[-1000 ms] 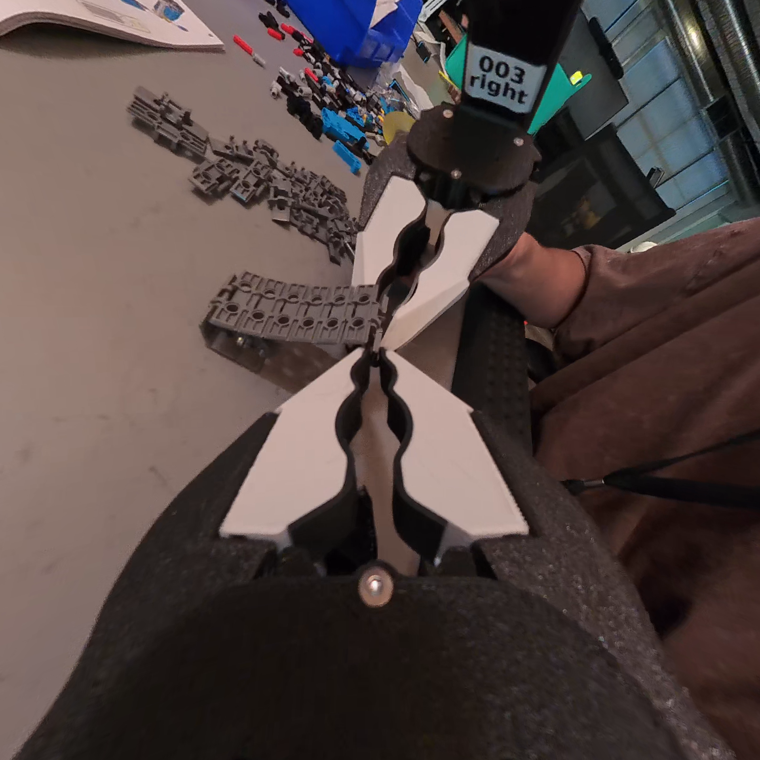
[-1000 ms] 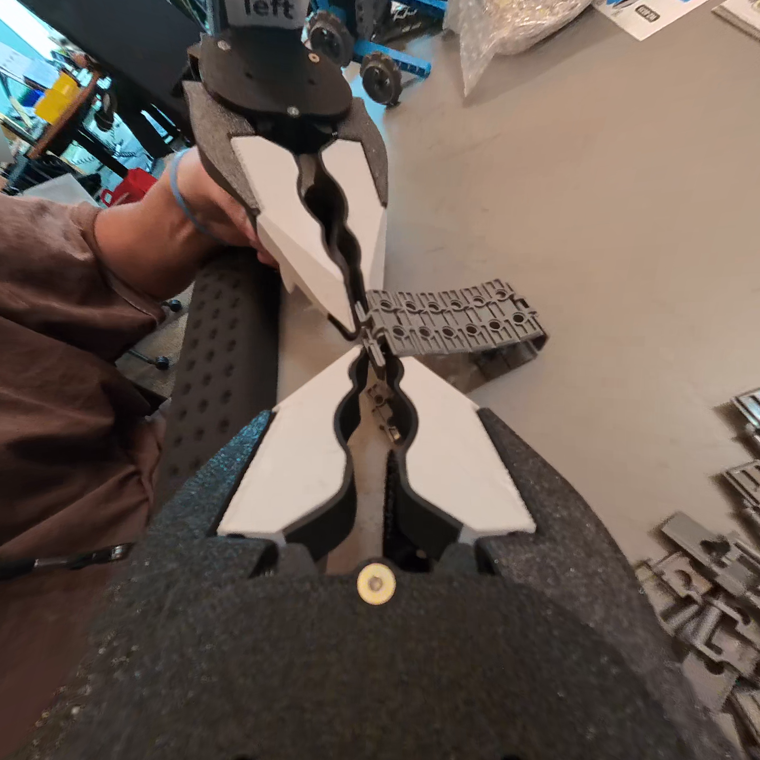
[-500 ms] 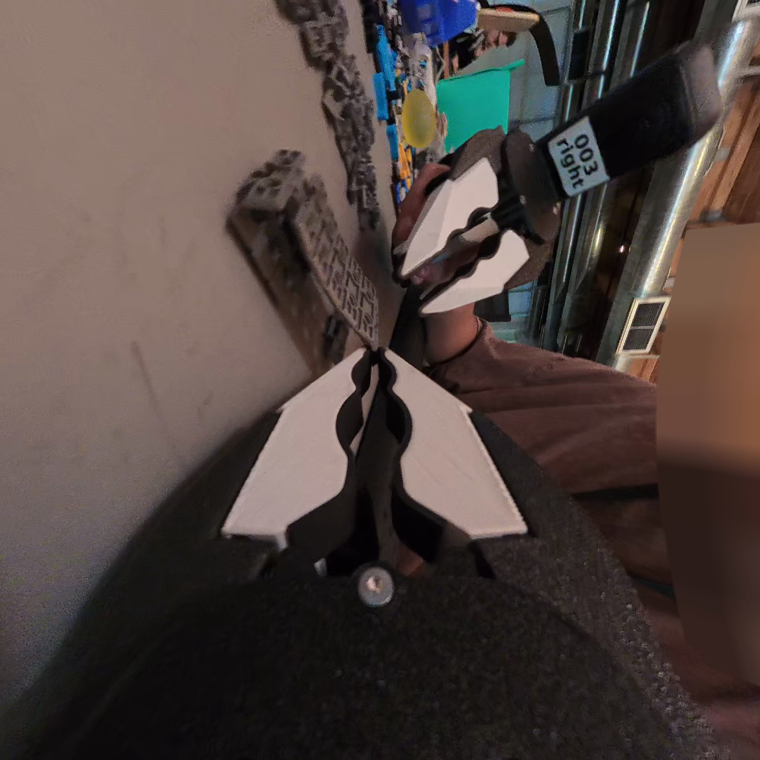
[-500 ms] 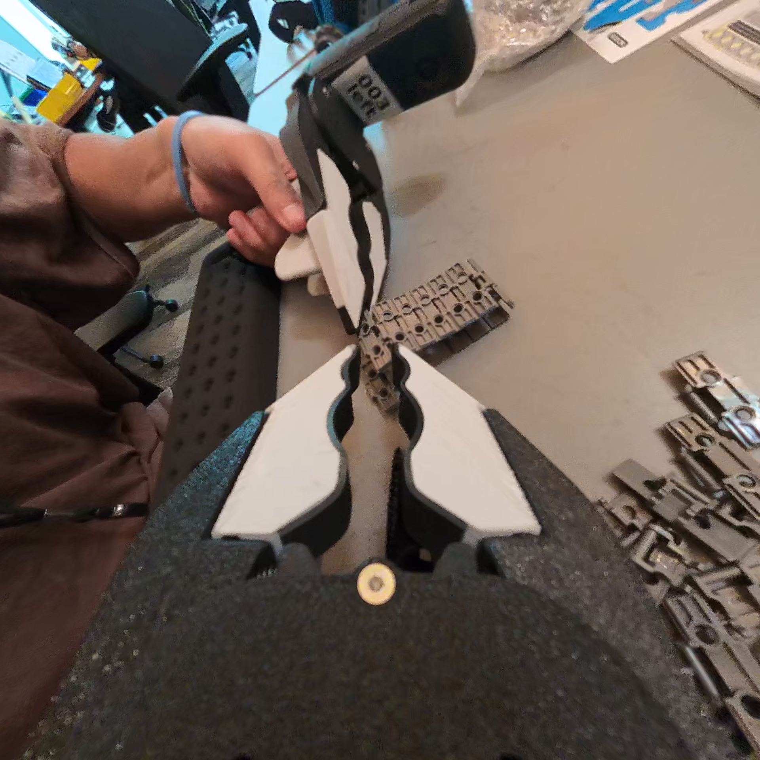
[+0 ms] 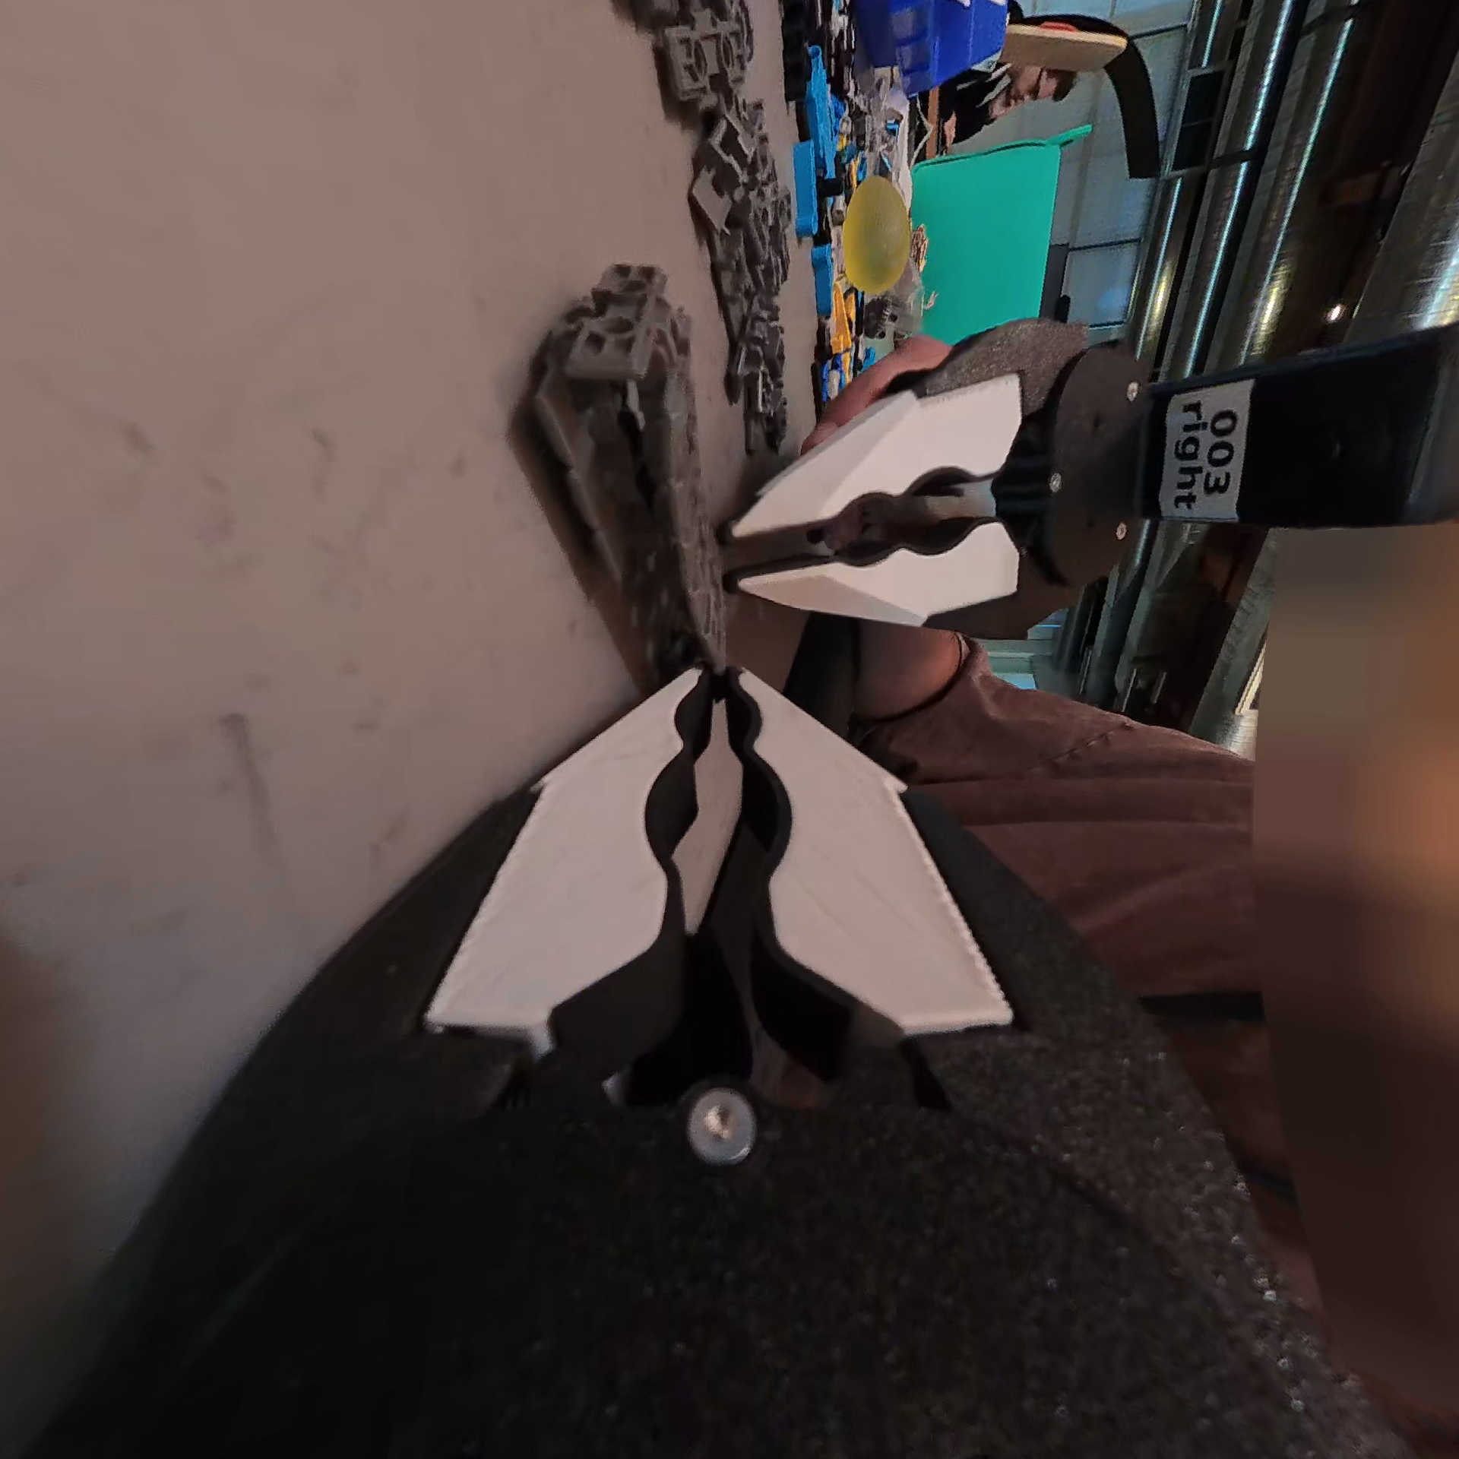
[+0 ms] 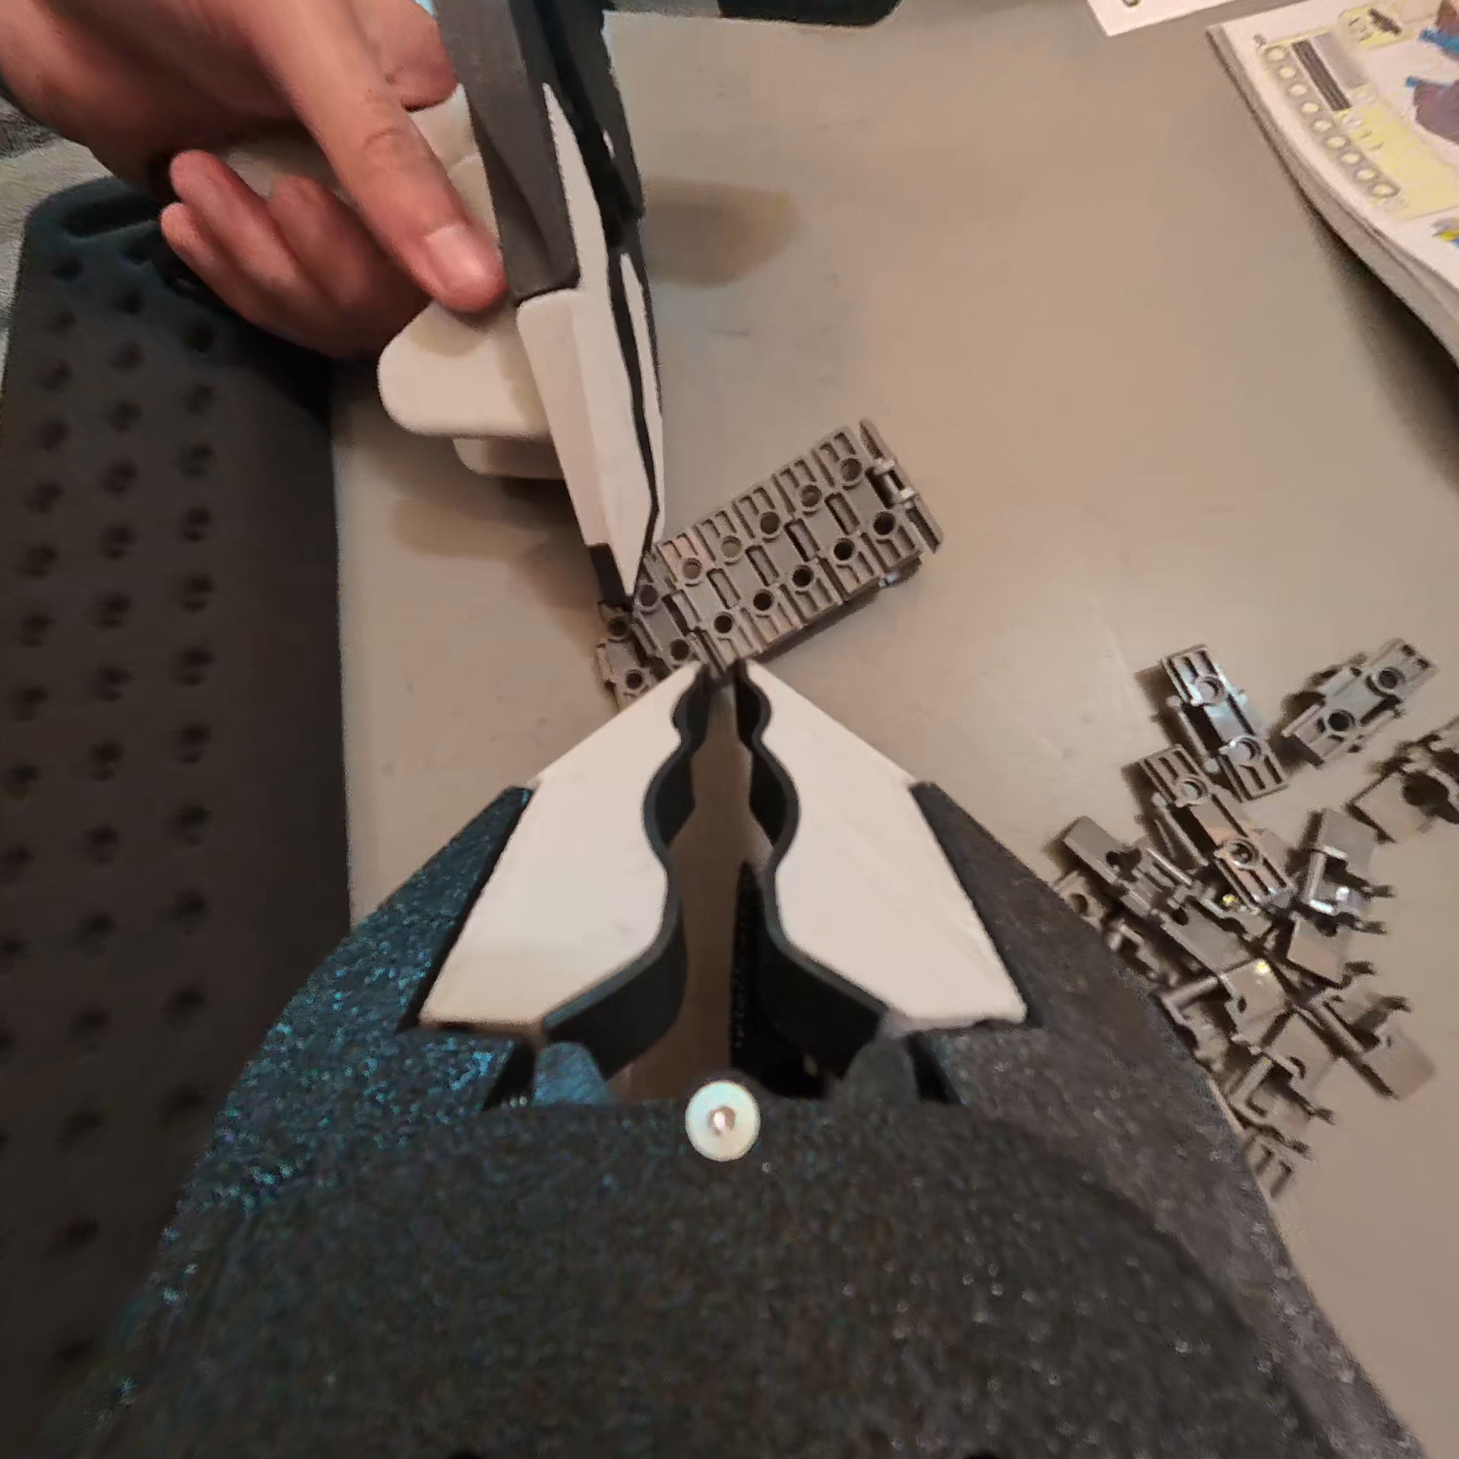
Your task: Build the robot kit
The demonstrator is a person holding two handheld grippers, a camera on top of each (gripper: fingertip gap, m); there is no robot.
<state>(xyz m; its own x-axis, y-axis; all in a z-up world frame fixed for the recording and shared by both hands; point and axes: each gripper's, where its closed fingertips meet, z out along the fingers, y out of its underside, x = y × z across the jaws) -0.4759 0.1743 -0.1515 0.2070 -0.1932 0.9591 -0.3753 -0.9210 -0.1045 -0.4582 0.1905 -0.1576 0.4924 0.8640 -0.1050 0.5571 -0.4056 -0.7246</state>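
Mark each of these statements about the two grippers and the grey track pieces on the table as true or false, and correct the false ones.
1. Both grippers meet at the same end of the linked grey track strip. True.
2. The right gripper has its fingers spread wide apart. False: its tips sit close together at the strip's edge.
3. A pile of loose grey track links lies on the table, apart from the strip. True.
4. The open booklet lies under the strip. False: it lies at the table's far edge, well clear of the strip.
5. The left gripper is closed at its tips. True.
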